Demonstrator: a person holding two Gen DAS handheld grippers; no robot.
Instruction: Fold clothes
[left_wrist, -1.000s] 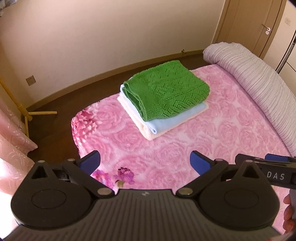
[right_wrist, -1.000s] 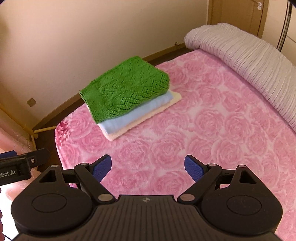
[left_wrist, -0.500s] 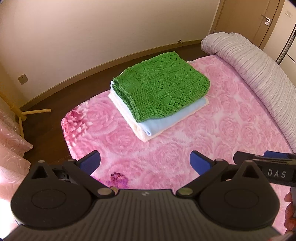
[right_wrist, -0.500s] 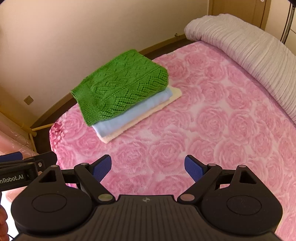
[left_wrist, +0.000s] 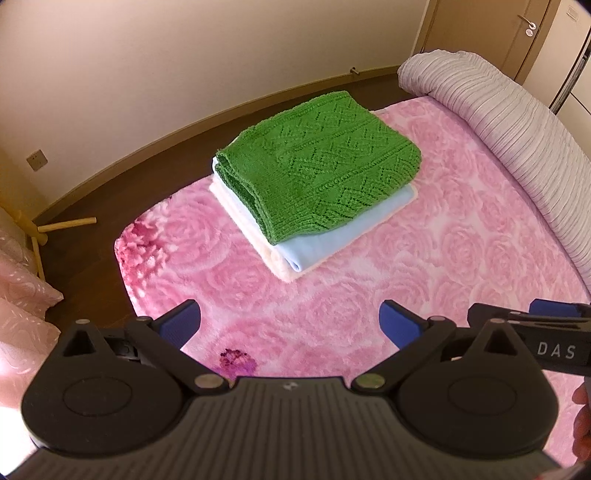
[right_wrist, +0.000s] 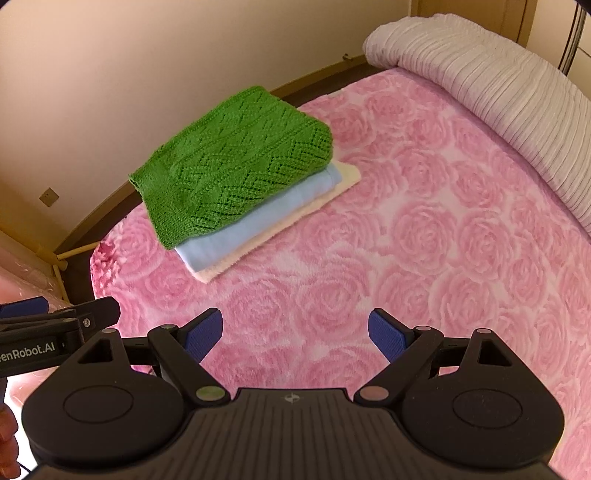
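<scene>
Folded green sweater (left_wrist: 317, 173) tops the stack at the pink blanket's (left_wrist: 424, 280) far left; left gripper (left_wrist: 290, 321) and right gripper (right_wrist: 295, 334), jaws spread and empty, should approach level, leaving the stack square.

three folded garments sit in one stack: one green knitted sweater (left_wrist: 321, 162) on top, one pale blue piece (left_wrist: 343, 229) under it, one cream piece (left_wrist: 255, 225) at the bottom. one pink rose blanket (left_wrist: 406, 258) lies under them. one rolled grey striped quilt (left_wrist: 517, 140) lies at 2 o'clock. two grippers show, the left gripper (left_wrist: 290, 323) and the right gripper (right_wrist: 295, 334), each with two blue pads spread wide. one door stands at 1 o'clock, and one wall socket (left_wrist: 37, 160) at 10 o'clock.
</scene>
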